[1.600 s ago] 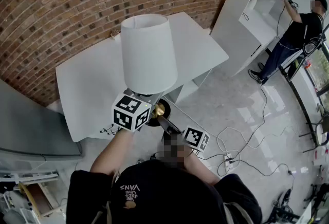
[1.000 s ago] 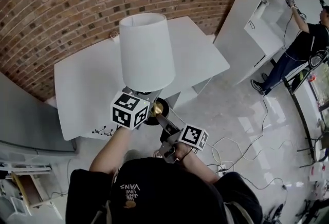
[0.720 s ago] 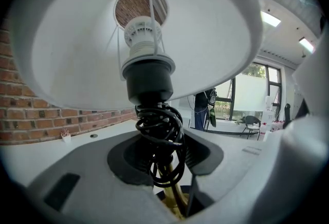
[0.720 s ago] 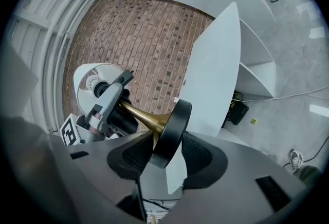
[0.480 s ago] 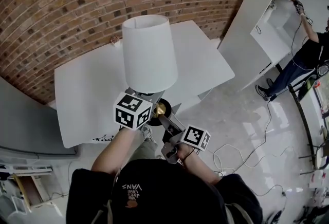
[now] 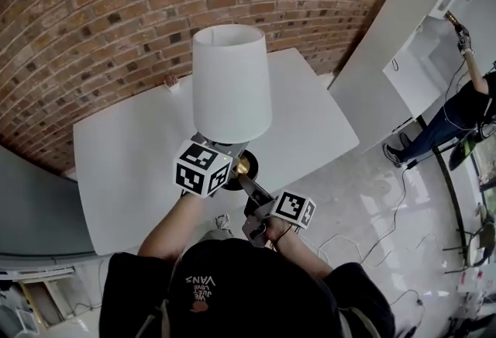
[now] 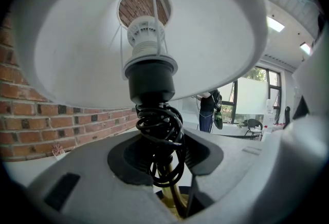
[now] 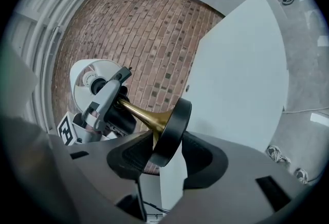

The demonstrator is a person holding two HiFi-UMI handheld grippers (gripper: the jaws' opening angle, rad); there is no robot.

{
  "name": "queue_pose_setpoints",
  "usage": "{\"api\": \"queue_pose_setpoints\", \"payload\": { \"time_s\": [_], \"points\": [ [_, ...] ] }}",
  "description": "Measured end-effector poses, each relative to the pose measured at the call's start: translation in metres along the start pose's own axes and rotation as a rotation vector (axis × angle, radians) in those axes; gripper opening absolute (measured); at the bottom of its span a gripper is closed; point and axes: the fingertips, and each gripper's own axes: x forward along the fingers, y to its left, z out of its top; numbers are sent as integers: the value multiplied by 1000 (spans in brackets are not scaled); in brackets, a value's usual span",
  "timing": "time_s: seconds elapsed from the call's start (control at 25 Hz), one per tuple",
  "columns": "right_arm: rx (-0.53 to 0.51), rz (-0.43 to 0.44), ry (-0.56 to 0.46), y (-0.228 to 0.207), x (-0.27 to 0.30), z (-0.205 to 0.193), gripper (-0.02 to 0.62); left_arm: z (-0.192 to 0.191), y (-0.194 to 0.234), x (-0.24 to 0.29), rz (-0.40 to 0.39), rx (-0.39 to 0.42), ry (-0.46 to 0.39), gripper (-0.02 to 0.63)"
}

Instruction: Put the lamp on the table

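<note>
Brass-stemmed lamp (image 6: 230, 108): was held clear of the floor in both grippers, white shade (image 6: 229, 65) uppermost, its black base (image 6: 235, 174) over the near edge of the white table (image 6: 124, 166).
Left gripper (image 6: 223, 149): jaws were closed round the stem (image 8: 140, 113) just below the shade, with the coiled black cord (image 7: 160, 130) bundled in the bite. Whether the pads bore on brass or only on cord was hard to make out.
Right gripper (image 6: 248, 183): jaws were clamped across the disc base, one pad on each face.
Step in hand: the carry. The lamp was at the table but, by the look of it, not yet set down.
Next move: called for reaching further in over the tabletop, levelling the base, lowering it flat, and only then letting both grips go.
Backdrop: a brick wall (image 6: 93, 11) stood behind, and another person (image 6: 457, 108) worked at white cabinets.
</note>
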Motion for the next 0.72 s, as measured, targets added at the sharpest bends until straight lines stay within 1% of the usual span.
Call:
{"api": "queue_pose_setpoints", "payload": {
  "time_s": [0.36,0.56,0.72],
  "points": [
    [-17,0,2,10,74,52,161,25,75,40,0,-2,-24,155],
    [-32,6,26,8,102,70,161,28,105,52,38,-12,-40,155],
    [-29,15,74,1,113,83,161,26,121,65,89,-35,-31,153]
  ]
}}
